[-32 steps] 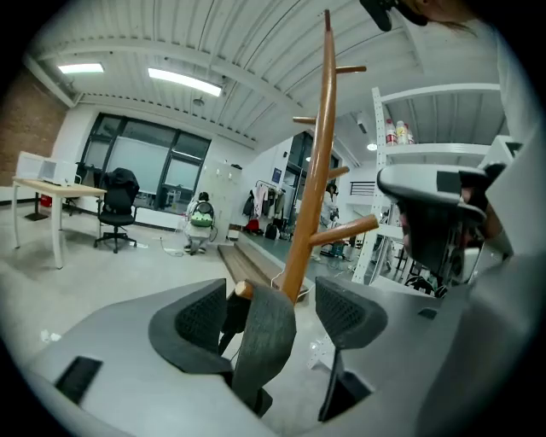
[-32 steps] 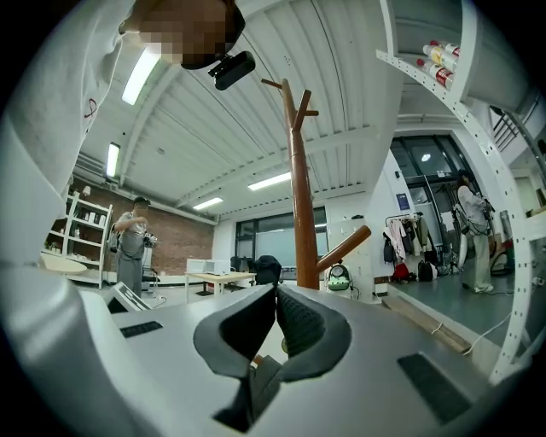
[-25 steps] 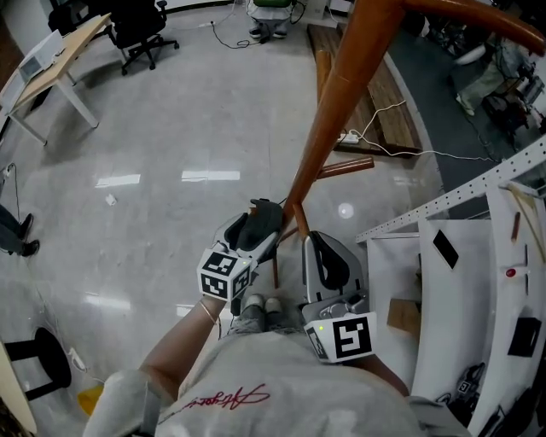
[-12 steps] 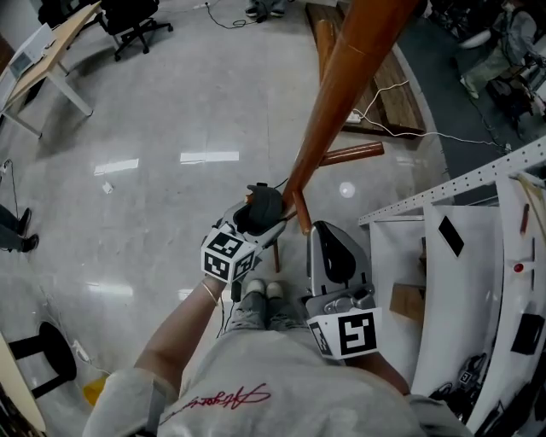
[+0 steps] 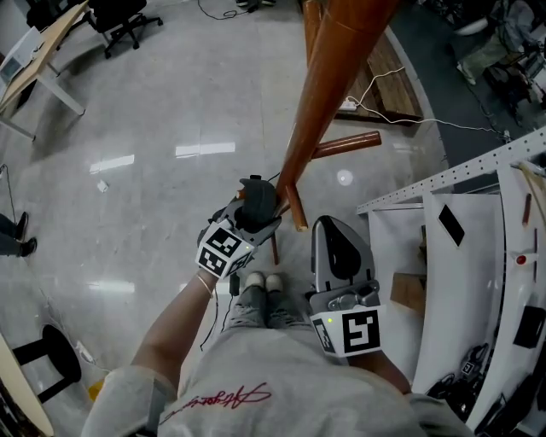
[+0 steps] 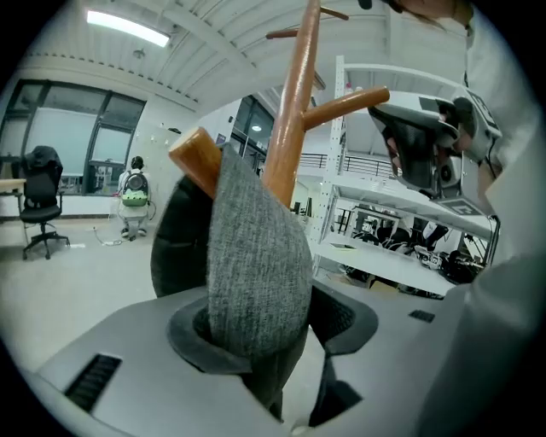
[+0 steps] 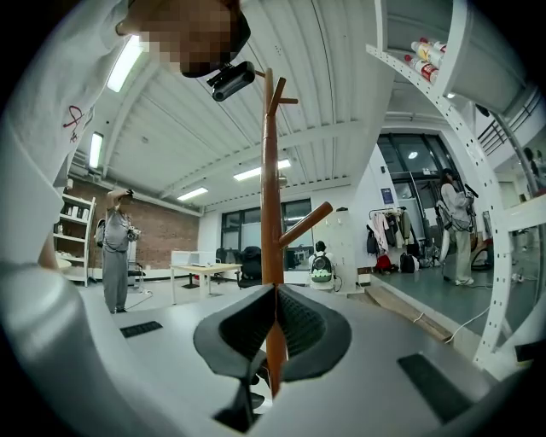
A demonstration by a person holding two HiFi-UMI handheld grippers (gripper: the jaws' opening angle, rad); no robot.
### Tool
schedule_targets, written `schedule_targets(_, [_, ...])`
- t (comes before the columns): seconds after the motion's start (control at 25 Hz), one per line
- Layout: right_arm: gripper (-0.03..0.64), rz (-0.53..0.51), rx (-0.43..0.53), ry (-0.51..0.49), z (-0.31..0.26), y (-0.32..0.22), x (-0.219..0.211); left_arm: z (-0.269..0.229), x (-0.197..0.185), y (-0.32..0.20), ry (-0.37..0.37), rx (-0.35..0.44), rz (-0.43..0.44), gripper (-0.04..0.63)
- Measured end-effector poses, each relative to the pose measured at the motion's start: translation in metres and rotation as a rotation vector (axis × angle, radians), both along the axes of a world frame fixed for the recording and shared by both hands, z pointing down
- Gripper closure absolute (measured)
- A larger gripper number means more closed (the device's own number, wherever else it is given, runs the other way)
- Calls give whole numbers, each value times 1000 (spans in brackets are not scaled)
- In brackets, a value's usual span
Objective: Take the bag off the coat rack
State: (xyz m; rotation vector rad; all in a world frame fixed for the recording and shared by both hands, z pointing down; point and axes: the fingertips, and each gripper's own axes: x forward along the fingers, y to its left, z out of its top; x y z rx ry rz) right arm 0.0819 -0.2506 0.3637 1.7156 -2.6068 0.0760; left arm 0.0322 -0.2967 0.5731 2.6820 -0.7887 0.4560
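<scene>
The brown wooden coat rack pole [image 5: 328, 85] rises just in front of me, with a short peg [image 5: 297, 215] low on it. In the left gripper view, a grey woven strap of the bag [image 6: 256, 265] hangs over that peg [image 6: 194, 155]. My left gripper [image 5: 260, 201] reaches to the peg. Its jaws have just been closing around the strap [image 6: 260, 286], which fills most of the gap, and I see no squeeze on the cloth. The right gripper [image 5: 335, 243] hangs level beside it, shut and empty, its tips meeting [image 7: 275, 294] in line with the pole [image 7: 271, 188].
White metal shelving [image 5: 461, 239] stands close on the right. Wooden boards [image 5: 388, 77] and a white cable lie on the floor behind the rack. A desk [image 5: 43, 60] and an office chair [image 5: 128, 13] are far left. A person [image 7: 115, 247] stands in the distance.
The left gripper has moved in toward the peg and sunk a little, rolling its marker cube. The right gripper has barely shifted.
</scene>
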Motion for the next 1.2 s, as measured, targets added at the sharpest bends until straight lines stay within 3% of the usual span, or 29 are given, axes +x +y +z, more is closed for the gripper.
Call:
schedule_targets(0.08, [597,4,2,-4,-1,-1,1,0,2,2,-25,18,22,410])
schedule_targets(0.44, [597,1,4,3,-1,-4,1,-3,3,-1,3,34,3,539])
schedule_targets(0.76, [597,3,12,16,-2,-4,4,-9,2,-1,19,15,-50,578])
schedule_targets(1.04, [597,-1,22,16,-5,-4,3,-33,-9,-4,117,-27,-150,580])
schedule_targets(1.2, [597,-6,28,10,-6,-3,0,-41,-20,-4,145,-12,-183,580])
